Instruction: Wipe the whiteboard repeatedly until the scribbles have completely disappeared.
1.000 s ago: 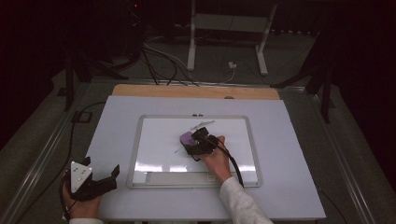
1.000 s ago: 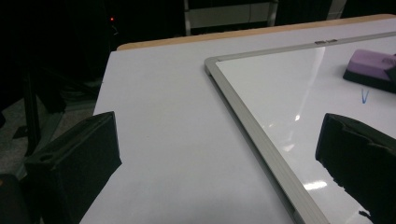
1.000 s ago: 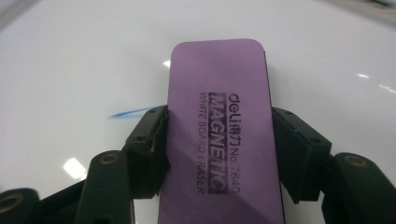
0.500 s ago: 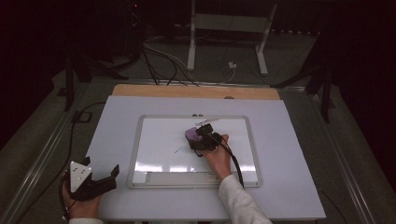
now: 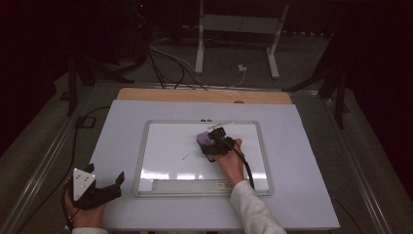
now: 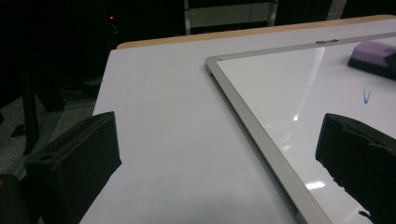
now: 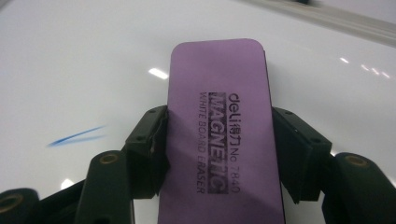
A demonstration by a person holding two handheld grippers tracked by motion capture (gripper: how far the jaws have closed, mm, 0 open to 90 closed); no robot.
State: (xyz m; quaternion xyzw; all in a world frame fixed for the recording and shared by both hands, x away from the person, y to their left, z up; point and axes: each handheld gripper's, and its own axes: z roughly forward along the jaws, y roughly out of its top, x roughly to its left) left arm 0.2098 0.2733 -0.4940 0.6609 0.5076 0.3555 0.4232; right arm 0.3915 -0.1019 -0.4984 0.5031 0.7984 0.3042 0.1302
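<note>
One rounded purple eraser [image 7: 219, 135] on glossy whiteboard [image 7: 70, 70].

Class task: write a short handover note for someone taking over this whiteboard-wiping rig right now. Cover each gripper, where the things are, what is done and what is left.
Right gripper: shut on the purple eraser, which lies on the whiteboard near its upper middle.
Left gripper: open, holding nothing, at the table's near left corner, off the board.
Done: most of the board looks clean.
Left: a small blue mark remains left of the eraser; wiping across it looks like the next move. A thin mark by the top edge is too small to tell.
</note>
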